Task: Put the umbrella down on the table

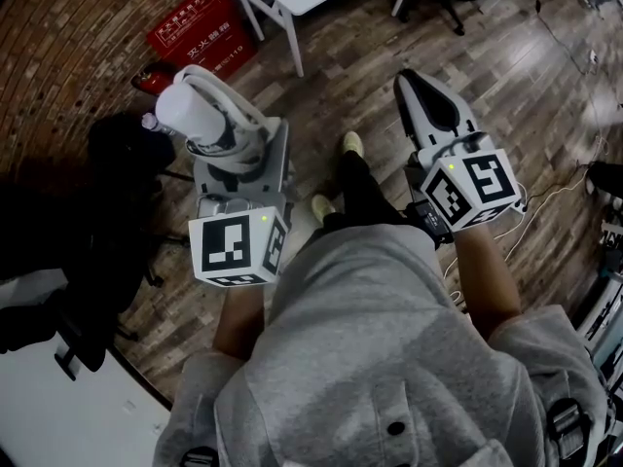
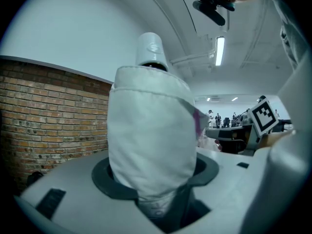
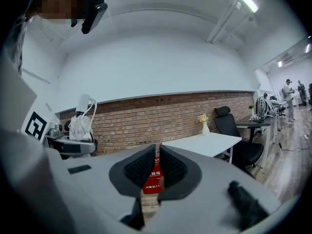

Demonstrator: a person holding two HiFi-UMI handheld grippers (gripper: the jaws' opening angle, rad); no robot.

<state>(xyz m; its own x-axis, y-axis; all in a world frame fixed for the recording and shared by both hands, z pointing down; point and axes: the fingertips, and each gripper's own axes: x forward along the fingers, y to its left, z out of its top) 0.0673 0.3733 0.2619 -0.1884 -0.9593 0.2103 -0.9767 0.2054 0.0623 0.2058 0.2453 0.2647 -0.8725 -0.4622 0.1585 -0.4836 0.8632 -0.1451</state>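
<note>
While the left claw (image 2: 155,175) clamps the umbrella (image 2: 148,130) upright, the right claw (image 3: 157,167) seems pinched shut.

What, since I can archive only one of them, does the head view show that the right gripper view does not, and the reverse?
Only the head view: the person's shoes, grey jacket, and the marker cube on the right gripper. Only the right gripper view: a vase on the white table, people far right, its tongs' pads close together, empty. Both: the umbrella clamped in the left gripper, the table, the red box.
</note>
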